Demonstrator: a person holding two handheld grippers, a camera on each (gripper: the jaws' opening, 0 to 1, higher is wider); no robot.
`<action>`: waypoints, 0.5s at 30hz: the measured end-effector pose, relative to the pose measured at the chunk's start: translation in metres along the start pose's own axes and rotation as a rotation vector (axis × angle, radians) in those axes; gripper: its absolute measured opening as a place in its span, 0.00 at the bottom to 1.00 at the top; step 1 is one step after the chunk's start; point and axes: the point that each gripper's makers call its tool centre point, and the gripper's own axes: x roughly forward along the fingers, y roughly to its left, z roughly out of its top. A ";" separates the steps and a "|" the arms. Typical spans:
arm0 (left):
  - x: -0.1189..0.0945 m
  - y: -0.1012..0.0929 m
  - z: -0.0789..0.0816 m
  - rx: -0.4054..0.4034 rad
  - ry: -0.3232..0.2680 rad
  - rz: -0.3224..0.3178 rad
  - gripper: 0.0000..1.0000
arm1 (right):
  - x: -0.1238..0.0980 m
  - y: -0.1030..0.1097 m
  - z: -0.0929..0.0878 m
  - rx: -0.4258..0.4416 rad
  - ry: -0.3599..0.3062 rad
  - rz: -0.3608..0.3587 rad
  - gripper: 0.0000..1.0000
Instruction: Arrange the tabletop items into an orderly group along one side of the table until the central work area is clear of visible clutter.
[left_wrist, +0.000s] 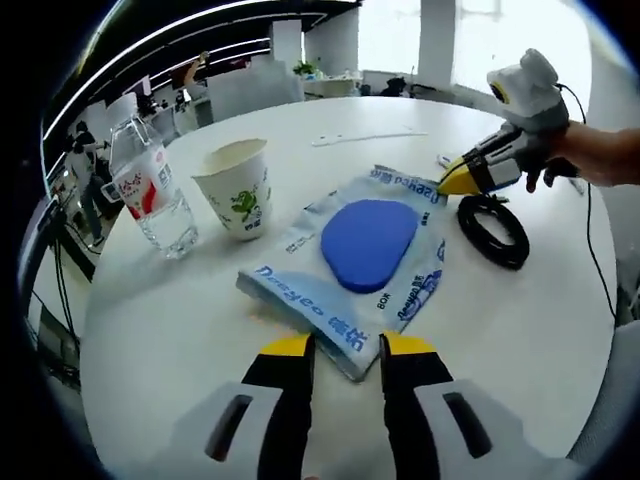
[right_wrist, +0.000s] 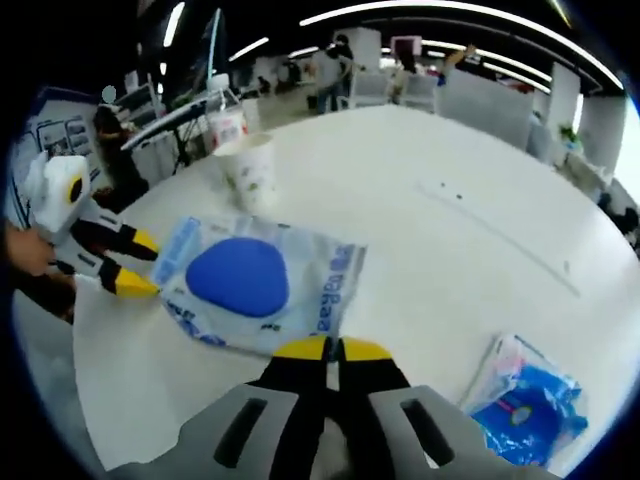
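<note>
Flanking the clear packet (left_wrist: 350, 275) with the blue pad from opposite edges, the left tongs (left_wrist: 347, 350) stand apart at its near edge while the right tongs (right_wrist: 331, 349), pressed together, apparently pinch its rim to drag it across the worktop (left_wrist: 170, 340).

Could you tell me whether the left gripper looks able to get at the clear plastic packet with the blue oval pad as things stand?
Probably yes: the left gripper is open just short of the clear plastic packet with the blue oval pad, with nothing between them.

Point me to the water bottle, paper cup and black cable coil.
water bottle (left_wrist: 152, 190), left gripper view, red label.
paper cup (left_wrist: 238, 188), left gripper view, printed side wall.
black cable coil (left_wrist: 493, 231), left gripper view, loop's far side.
</note>
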 end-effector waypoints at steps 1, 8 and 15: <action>0.001 0.001 0.000 -0.004 0.006 0.008 0.22 | 0.000 -0.001 -0.001 0.005 0.003 0.003 0.01; 0.003 0.002 -0.004 -0.055 0.032 0.010 0.12 | 0.006 -0.007 -0.004 0.063 0.028 0.012 0.05; 0.002 0.001 0.004 -0.039 0.022 0.020 0.02 | 0.004 -0.001 -0.003 0.017 0.042 0.029 0.00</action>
